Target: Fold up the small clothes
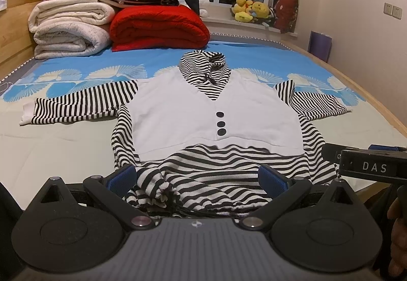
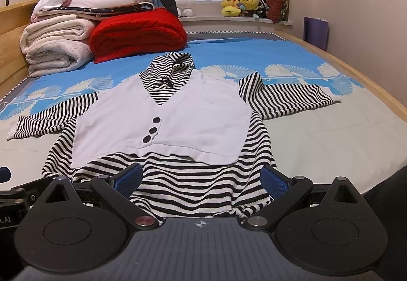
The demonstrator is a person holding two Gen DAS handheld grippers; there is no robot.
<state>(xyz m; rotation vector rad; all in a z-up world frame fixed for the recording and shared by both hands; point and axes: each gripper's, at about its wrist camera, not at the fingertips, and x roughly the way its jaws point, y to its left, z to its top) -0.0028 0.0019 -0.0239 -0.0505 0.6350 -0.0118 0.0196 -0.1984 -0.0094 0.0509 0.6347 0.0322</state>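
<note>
the bed (image 1: 63,143) is wide and flat, with lots of bare sheet on both sides of the little striped top (image 1: 216,115) and a wooden edge far off to the right. behind the top, well away from the tongs, sits a pile of soft rolled blankets (image 1: 71,26), one fluffy red blanket (image 1: 157,26) next to it.

the top is black and white stripes with a smooth white vest front and three round dark buttons (image 1: 220,123). its sleeves stick out sideways.

the left tongs (image 1: 198,176) are wide open, and the bunched bottom hem lies right between the blue tips. the right tongs (image 2: 201,178) are wide open too, over the hem beside them.
</note>
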